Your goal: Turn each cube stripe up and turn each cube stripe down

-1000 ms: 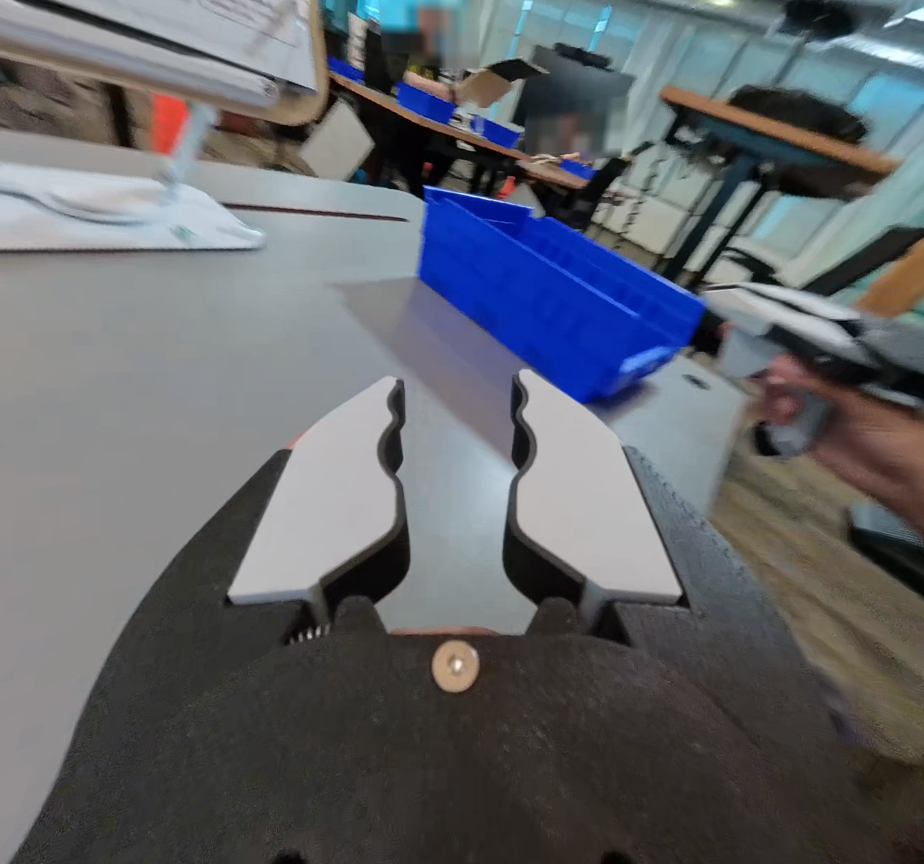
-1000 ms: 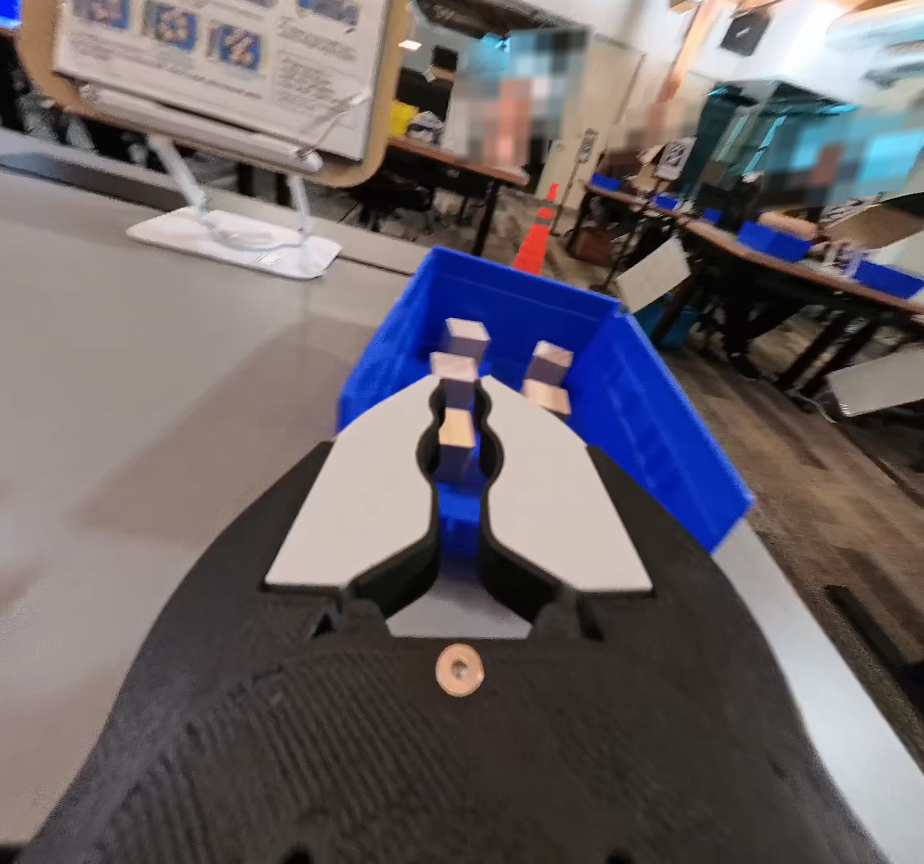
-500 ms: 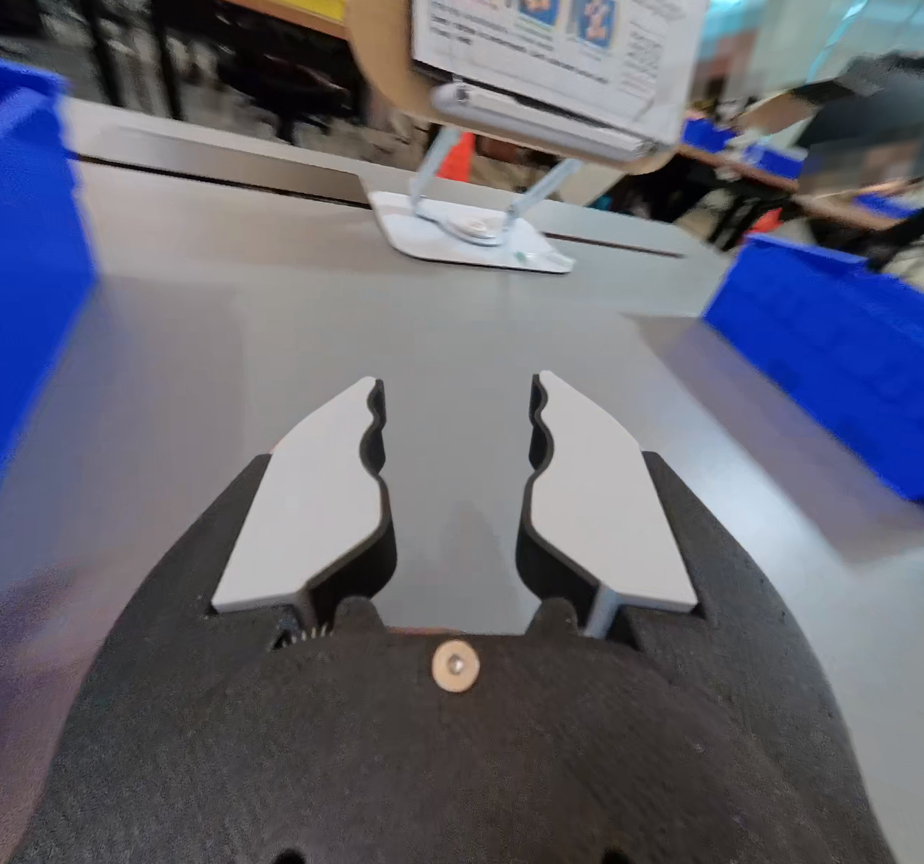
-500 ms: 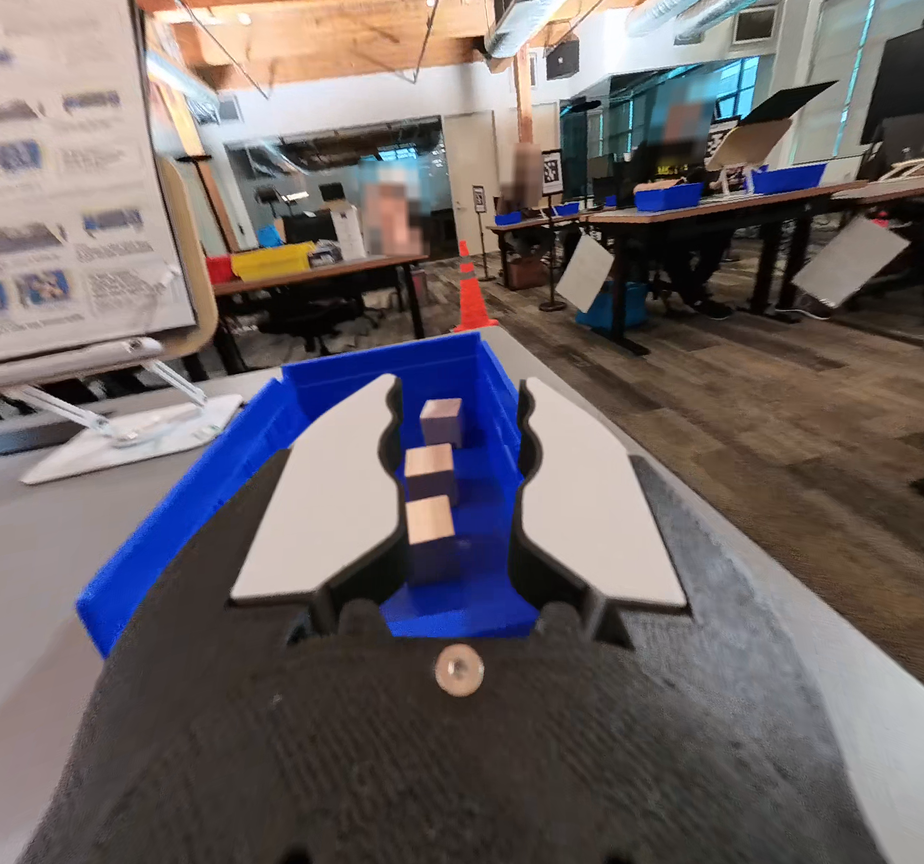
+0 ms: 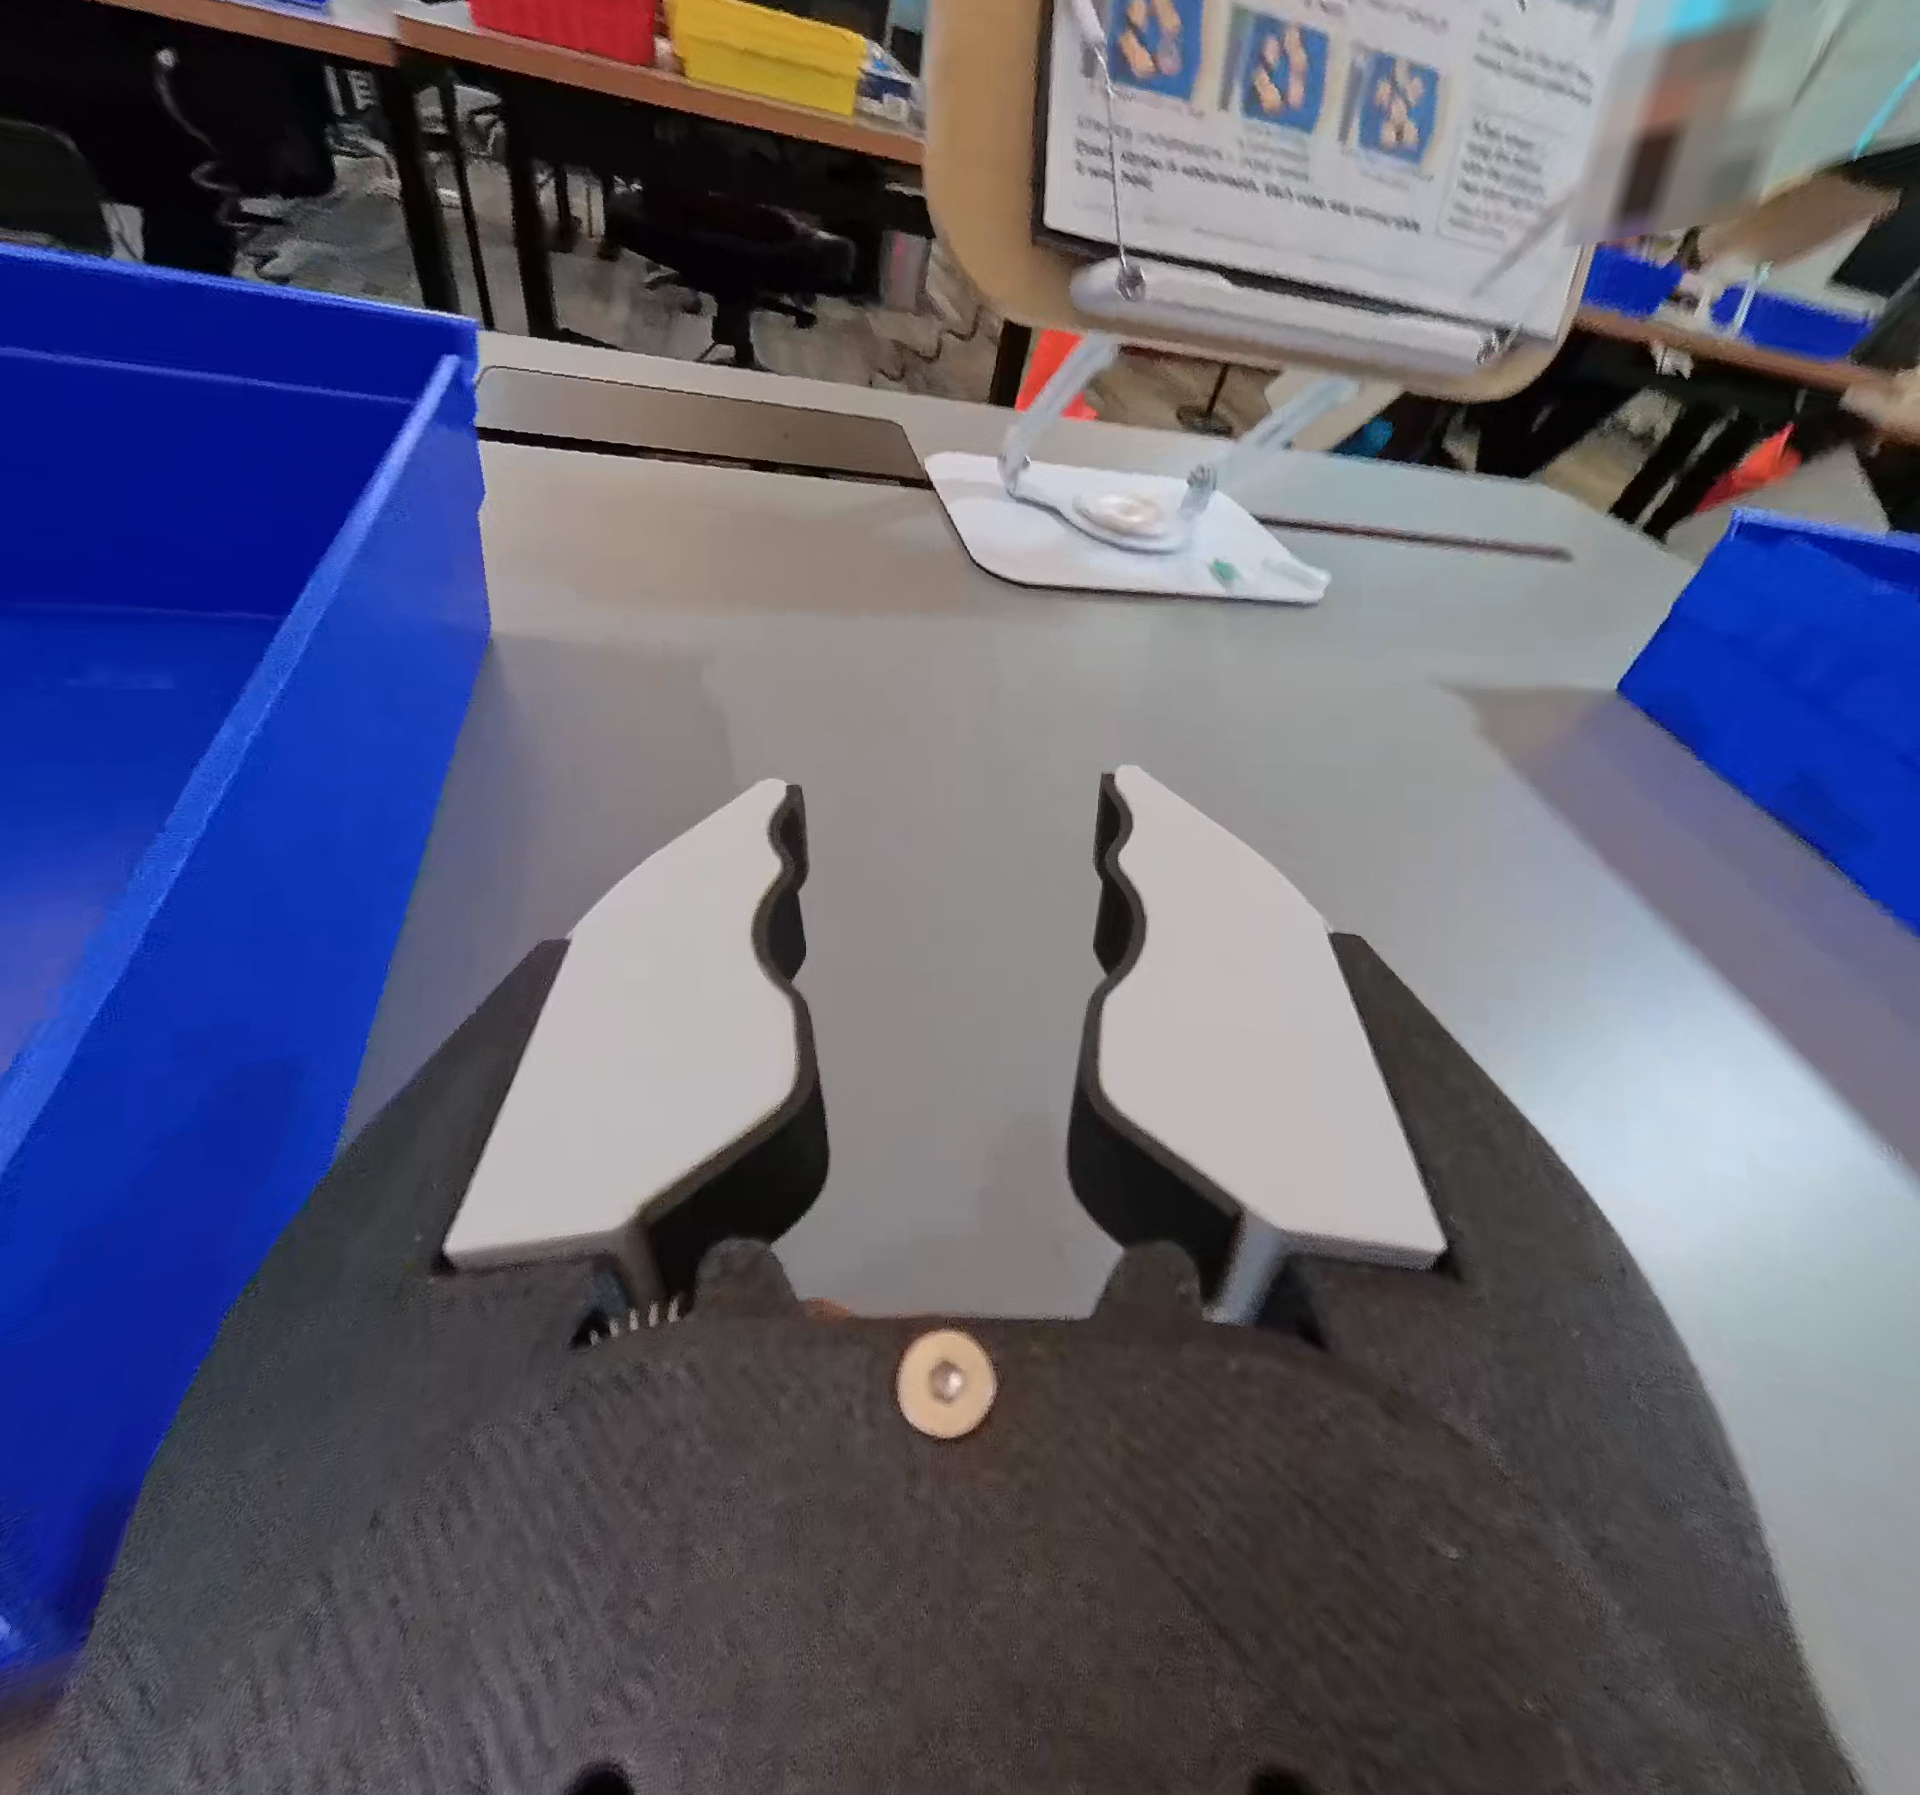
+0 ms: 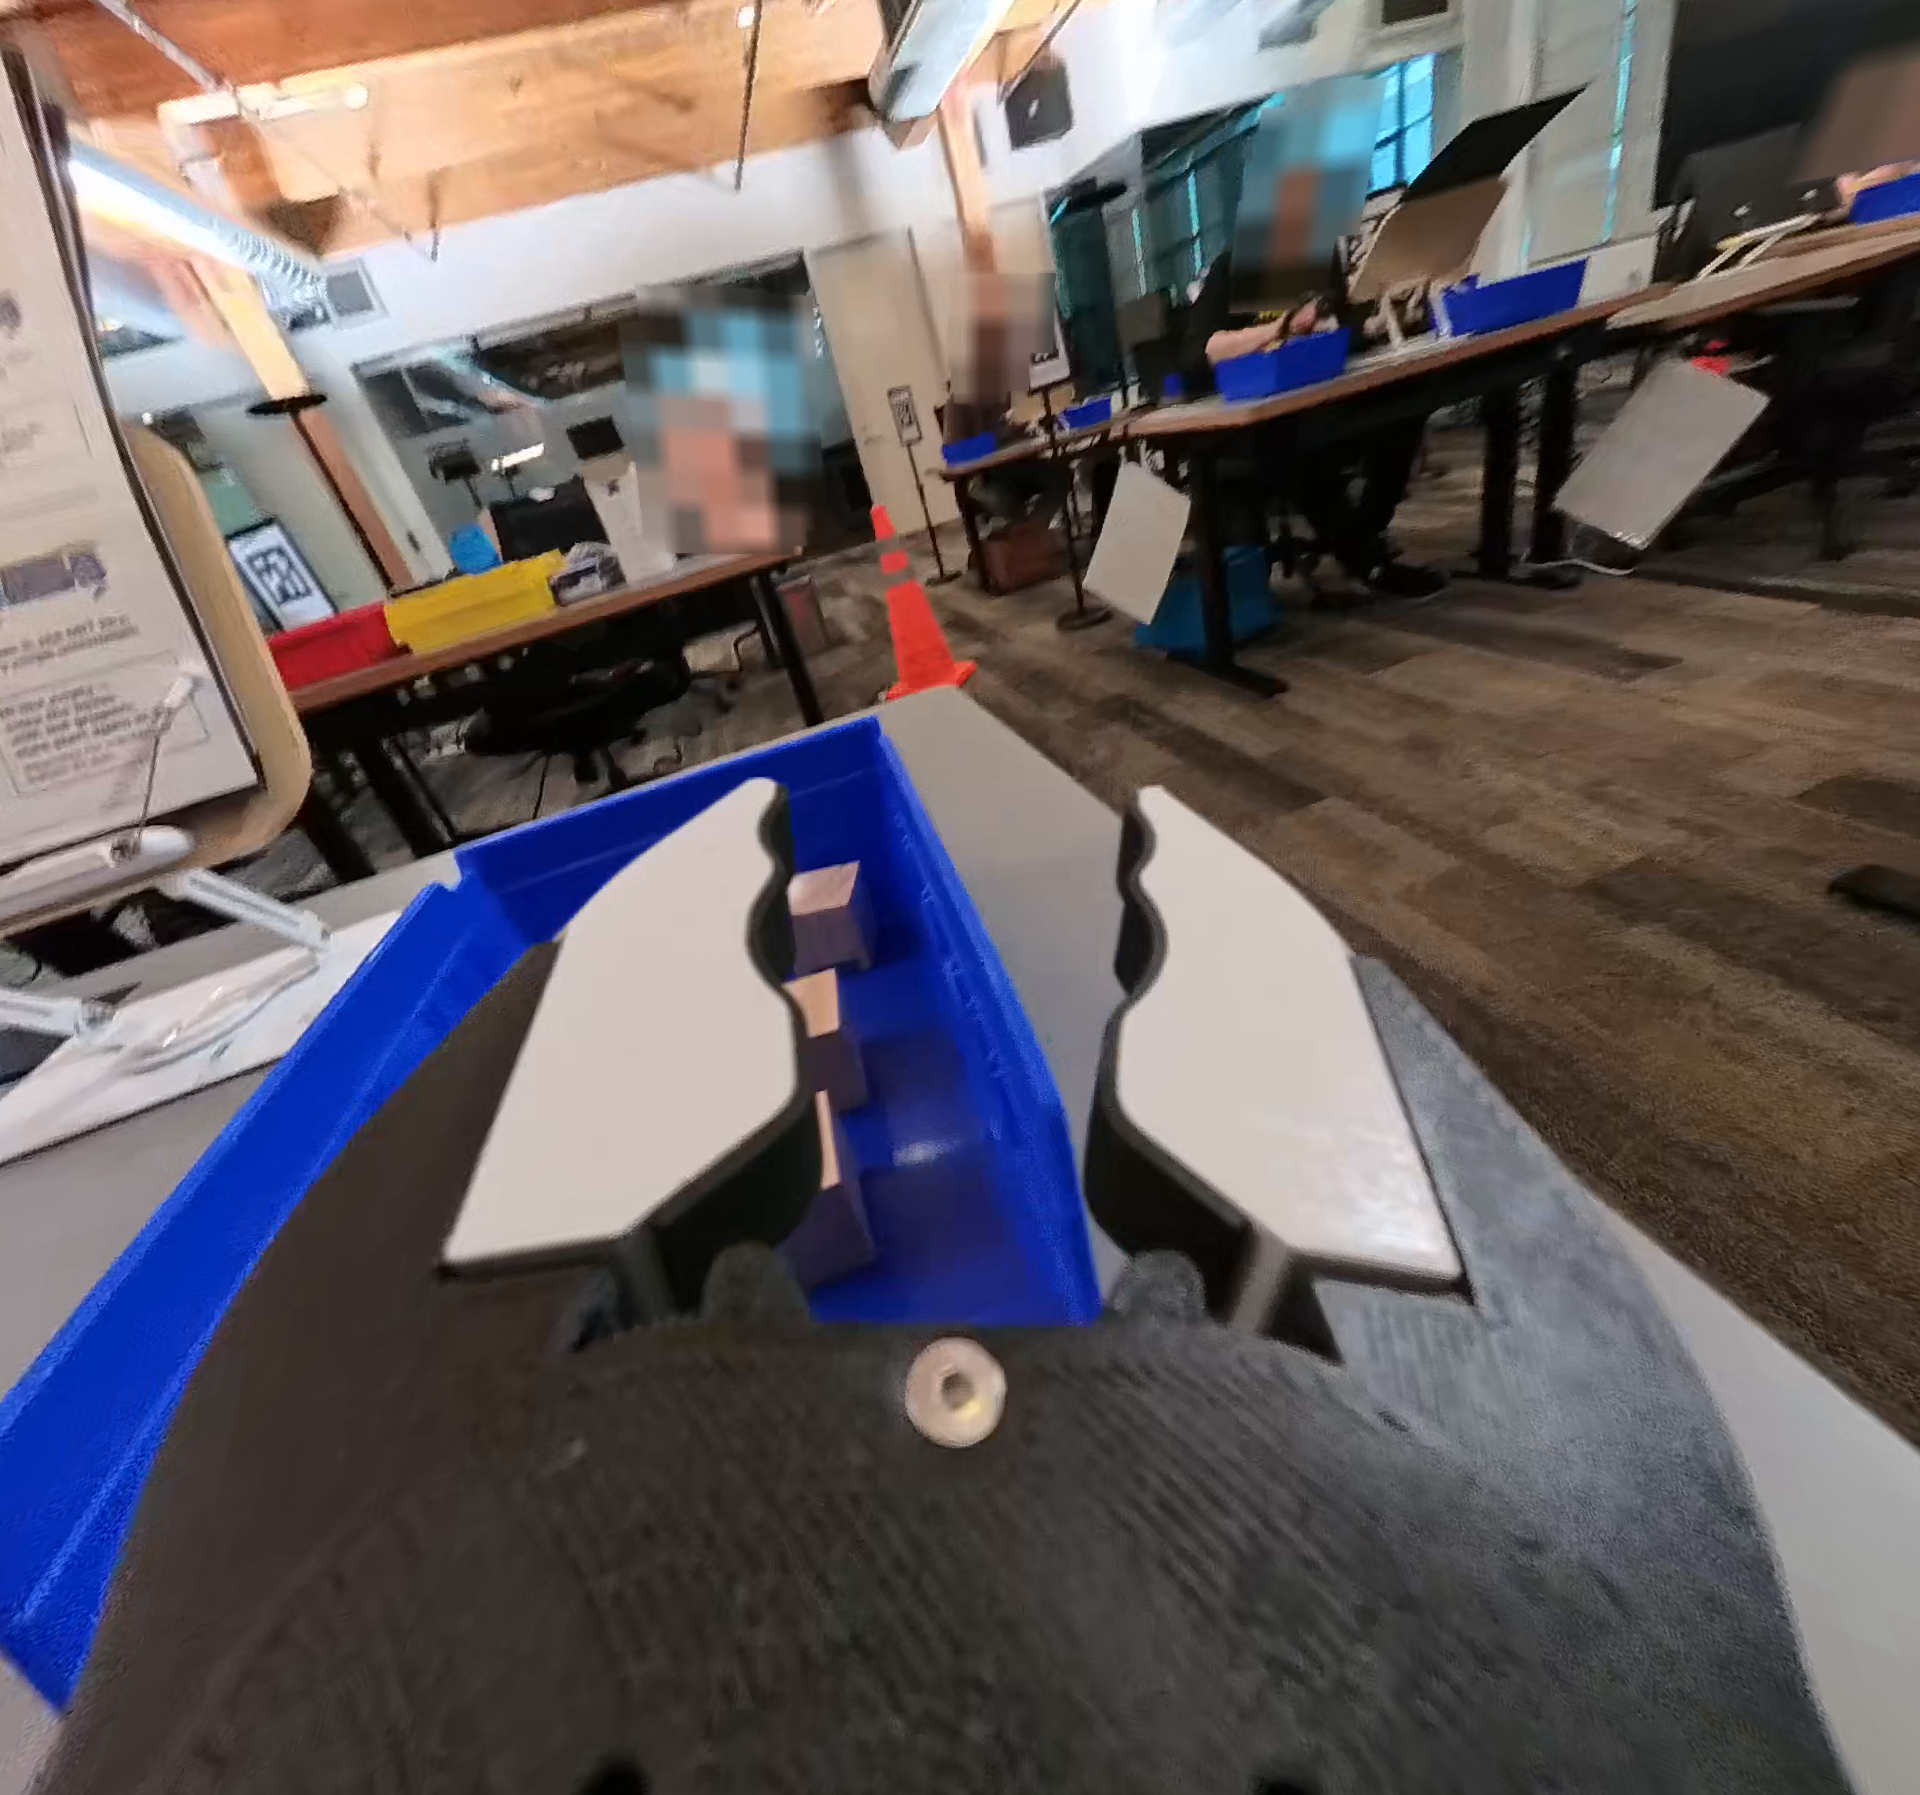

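- Nearest in the right wrist view, the right tool [image 6: 951, 810] fills the lower frame, its fingers spread wide with nothing between them, hanging above the near end of a blue bin [image 6: 966, 997].
- Through the gap, at frame centre, three cubes [image 6: 826, 909] sit in a row on the bin floor, partly hidden behind the left-hand finger; no stripes are readable from here.
- I'd judge the reach for the nearest cube is next: shift the tool leftward to centre on it, then lower straight down, clear of the bin wall.
- In the left wrist view, the left tool [image 5: 948, 789] is likewise spread and empty, over bare grey desk [image 5: 935, 665].
- A second blue bin [image 5: 208, 602] stands at the left edge.
- Farther, upper right, an instruction board [image 5: 1299, 83] rests on its stand.
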The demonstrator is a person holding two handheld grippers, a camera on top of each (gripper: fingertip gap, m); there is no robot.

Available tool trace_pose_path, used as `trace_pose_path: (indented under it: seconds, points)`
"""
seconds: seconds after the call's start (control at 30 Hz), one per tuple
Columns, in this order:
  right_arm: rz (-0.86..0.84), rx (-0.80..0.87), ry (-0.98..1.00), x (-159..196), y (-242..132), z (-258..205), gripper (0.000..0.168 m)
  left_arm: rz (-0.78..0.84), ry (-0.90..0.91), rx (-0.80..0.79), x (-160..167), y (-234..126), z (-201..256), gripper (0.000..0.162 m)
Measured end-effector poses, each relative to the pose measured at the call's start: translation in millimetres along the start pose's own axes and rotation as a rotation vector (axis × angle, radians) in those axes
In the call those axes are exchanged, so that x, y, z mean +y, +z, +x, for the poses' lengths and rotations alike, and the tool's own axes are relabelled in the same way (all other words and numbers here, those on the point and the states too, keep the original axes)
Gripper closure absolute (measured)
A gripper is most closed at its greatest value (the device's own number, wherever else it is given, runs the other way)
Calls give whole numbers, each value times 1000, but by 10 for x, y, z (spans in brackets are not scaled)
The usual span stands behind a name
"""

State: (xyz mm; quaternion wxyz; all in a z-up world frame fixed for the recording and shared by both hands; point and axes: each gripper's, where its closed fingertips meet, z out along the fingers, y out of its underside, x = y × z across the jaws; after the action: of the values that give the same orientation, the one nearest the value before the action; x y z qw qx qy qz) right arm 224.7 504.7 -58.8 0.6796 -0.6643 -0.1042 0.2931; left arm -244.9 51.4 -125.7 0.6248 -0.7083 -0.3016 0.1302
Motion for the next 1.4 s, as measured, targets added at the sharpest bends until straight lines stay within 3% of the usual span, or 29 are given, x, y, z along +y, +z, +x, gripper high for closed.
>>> trace_pose_path:
  seconds: [0.1,0.2,0.37,0.47,0.63,0.77,0.97,1.1,1.23,1.4]
  points:
    - [4,35,28,-42,-47,176,107,-13,54,-7,14,15,-8,110]
    - [-108,64,92,136,-17,364,96,3,-10,17,-23,29,-3,110]
    - [-354,-75,217,547,83,289,73,2,-136,56,-31,41,-52,109]
    - [-437,-153,239,694,111,154,72,3,-213,98,-47,35,-59,112]
    - [-511,-156,67,900,168,99,85,-32,-360,202,-12,50,1,112]
    - [-520,-197,25,975,233,64,108,-39,-409,242,-10,47,36,112]
    - [-548,-259,46,1061,260,-14,114,-35,-503,286,-22,44,34,113]
    - [-543,-275,28,1041,267,-69,117,-47,-613,428,-54,17,182,117]
    - [-537,-196,14,1027,292,35,158,-39,-611,450,-71,9,221,118]
    - [-538,-172,-4,1016,295,63,162,-38,-601,451,-73,3,228,119]
